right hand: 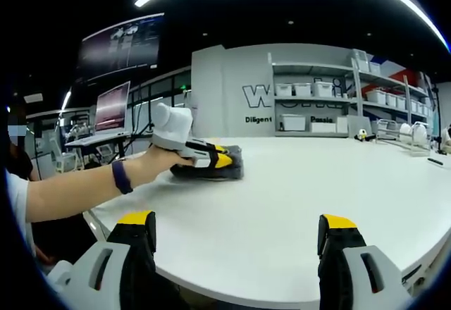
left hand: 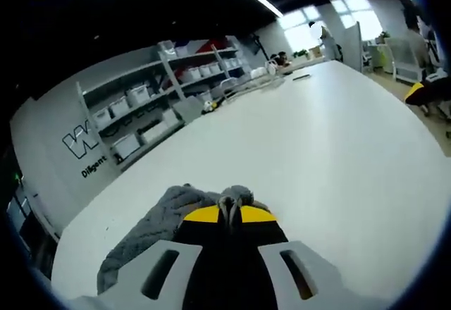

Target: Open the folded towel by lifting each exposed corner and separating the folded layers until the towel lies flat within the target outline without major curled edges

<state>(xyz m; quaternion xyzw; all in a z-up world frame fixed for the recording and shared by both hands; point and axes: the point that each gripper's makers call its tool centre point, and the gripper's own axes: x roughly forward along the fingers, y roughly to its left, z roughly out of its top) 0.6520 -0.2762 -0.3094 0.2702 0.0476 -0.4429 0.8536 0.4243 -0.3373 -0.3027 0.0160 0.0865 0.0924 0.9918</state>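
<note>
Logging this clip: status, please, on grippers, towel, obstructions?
Left gripper shut on the grey towel, towel still bunched and folded. Right gripper open, apart from it over bare table. Nothing in the way.

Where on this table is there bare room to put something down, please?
The white table is bare between the right tongs and the folded grey towel, and beyond it. Crowded spots: the towel under the left tongs, and the far end by the shelves.
</note>
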